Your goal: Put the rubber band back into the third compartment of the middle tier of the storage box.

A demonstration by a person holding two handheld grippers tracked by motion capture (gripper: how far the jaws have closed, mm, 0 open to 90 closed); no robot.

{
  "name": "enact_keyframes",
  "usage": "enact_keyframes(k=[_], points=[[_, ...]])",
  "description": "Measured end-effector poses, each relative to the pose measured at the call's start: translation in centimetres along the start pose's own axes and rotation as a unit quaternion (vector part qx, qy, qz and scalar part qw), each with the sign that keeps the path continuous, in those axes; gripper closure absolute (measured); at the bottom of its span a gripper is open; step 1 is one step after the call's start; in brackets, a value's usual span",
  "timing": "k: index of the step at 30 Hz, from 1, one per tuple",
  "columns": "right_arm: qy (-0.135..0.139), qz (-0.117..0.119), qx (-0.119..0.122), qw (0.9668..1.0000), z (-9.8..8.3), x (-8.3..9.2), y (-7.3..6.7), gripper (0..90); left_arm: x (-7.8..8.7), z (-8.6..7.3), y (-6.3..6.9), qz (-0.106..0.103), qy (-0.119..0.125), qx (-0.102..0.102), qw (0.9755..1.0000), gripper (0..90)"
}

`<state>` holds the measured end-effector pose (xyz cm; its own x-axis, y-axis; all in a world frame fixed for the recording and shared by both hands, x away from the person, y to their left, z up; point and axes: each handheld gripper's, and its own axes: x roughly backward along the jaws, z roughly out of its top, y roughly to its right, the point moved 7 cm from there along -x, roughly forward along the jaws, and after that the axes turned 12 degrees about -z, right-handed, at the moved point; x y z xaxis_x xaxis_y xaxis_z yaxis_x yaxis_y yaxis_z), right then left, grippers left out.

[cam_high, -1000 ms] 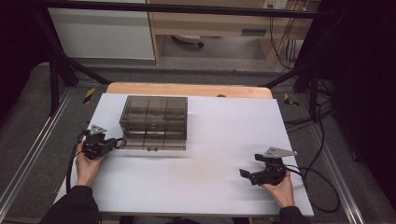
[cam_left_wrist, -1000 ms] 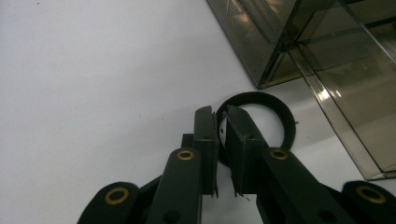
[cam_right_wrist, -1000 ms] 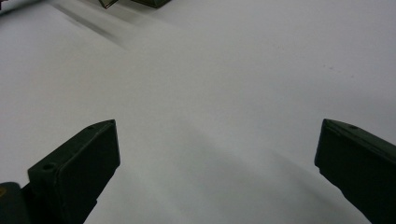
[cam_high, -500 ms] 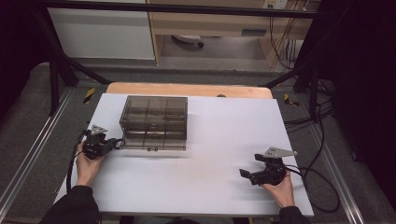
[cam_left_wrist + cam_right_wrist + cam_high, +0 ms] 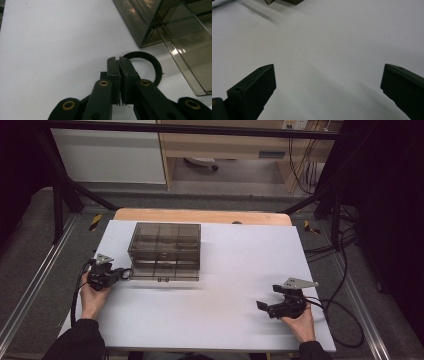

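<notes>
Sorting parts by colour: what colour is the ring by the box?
Black; the ring shows best in the left gripper view.

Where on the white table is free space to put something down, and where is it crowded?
The white table is bare between the smoky plastic box and the right gripper, and along the near edge between both hands. The far right side is bare too. It is crowded at the box's left corner, where the left gripper holds a black ring.
</notes>
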<state>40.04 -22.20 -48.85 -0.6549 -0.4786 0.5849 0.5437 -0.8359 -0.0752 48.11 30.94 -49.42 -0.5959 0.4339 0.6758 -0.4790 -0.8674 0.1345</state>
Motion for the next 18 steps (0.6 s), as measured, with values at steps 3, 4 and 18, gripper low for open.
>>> enact_keyframes(k=[3, 4, 18], points=[[0.0, 0.0, 0.0, 1.0, 0.0, 0.0, 0.0, 0.7, 0.2, 0.1, 0.0, 0.002, 0.004, 0.001, 1.0, 86.9], [0.0, 0.0, 0.0, 1.0, 0.0, 0.0, 0.0, 0.7, 0.2, 0.1, 0.0, 0.003, 0.005, 0.0, 1.0, 86.9], [0.0, 0.0, 0.001, 1.0, 0.0, 0.0, 0.0, 0.6, 1.1, 0.3, -0.2, 0.014, 0.013, -0.006, 0.9998, 86.9]])
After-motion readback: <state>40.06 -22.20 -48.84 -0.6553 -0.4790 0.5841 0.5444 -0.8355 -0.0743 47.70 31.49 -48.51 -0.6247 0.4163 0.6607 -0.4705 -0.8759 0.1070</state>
